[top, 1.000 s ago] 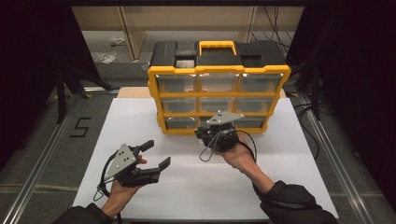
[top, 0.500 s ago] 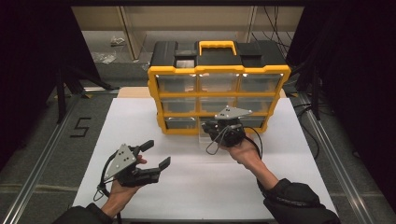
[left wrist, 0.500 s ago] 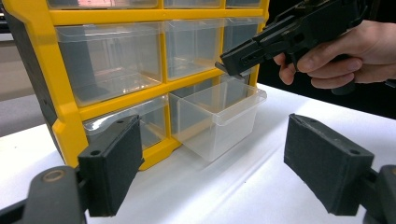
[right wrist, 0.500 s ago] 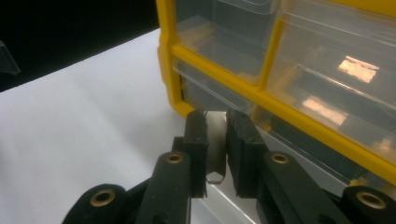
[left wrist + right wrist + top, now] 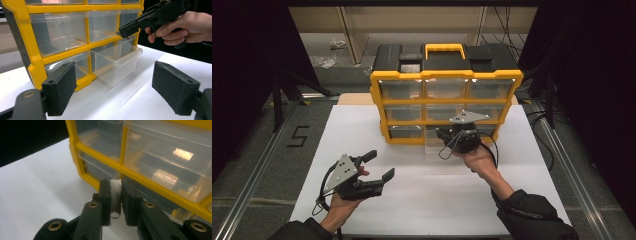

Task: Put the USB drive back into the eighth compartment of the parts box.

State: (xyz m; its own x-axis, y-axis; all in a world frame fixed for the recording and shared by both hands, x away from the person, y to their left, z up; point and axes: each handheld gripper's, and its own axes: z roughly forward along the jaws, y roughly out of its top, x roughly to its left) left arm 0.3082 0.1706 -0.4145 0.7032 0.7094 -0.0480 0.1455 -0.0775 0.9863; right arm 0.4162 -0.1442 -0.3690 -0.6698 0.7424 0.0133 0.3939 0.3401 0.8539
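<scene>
A yellow and black organizer [image 5: 447, 75] with clear drawers stands at the back of the white table. Its bottom middle drawer [image 5: 435, 145] [image 5: 116, 62] is pulled out and looks empty. My right gripper [image 5: 446, 136] [image 5: 122, 30] hovers just above that drawer's far side, close to the organizer's front. In the right gripper view it [image 5: 115, 192] is shut on a small pale flat piece [image 5: 115, 200]. My left gripper [image 5: 381, 164] [image 5: 122, 87] rests low at the front left, open, with nothing between its pads.
The white table top [image 5: 427, 200] spreads in front of the organizer. The other drawers [image 5: 60, 32] are closed. Metal rails [image 5: 252, 175] run along both sides of the table, with dark floor beyond. A cable [image 5: 447, 150] loops under the right gripper.
My right gripper has moved a little right and up toward the organizer's front, still holding its piece. The left gripper has stayed put.
</scene>
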